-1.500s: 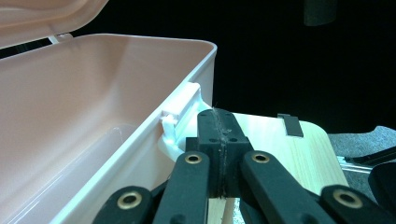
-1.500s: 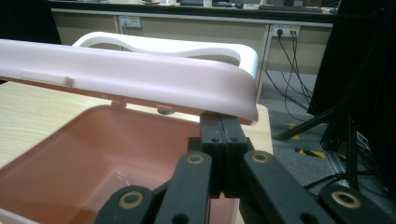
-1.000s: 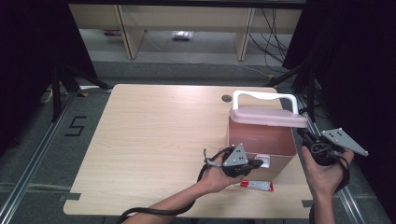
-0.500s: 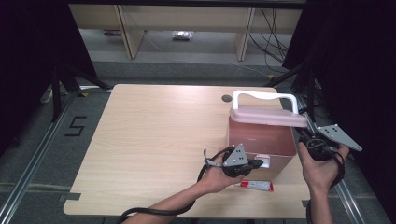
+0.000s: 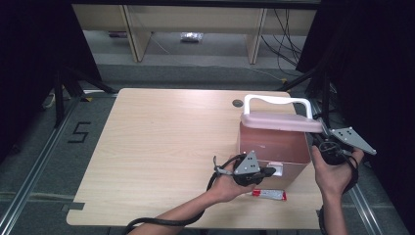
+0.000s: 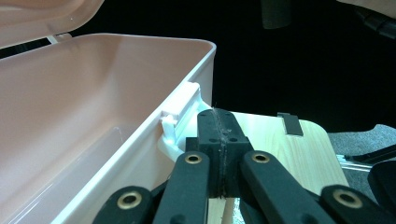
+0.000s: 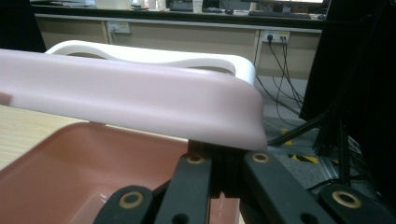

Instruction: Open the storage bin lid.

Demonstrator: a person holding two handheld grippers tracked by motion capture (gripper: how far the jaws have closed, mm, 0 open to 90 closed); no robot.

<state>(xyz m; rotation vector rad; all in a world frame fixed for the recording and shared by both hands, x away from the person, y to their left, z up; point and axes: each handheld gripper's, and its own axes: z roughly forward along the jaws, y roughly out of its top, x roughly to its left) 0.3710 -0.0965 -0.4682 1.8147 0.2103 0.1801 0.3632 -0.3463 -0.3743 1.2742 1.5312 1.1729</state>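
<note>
A pink plastic box stands at the right of the table with its pink lid tilted up and a white handle on top. My left gripper is shut, empty, at the box's front wall. In the left gripper view its tips sit beside the white latch, and the box looks bare inside. My right gripper is at the box's right side. In the right gripper view its shut jaws lie just under the lid edge, tips partly hidden.
A small red and white tube lies on the wooden table just in front of the box. The table's right edge runs close beside my right hand. Shelving and cables stand beyond the far edge.
My right gripper has shifted slightly in toward the box's right side. The left gripper and the box have stayed put.
</note>
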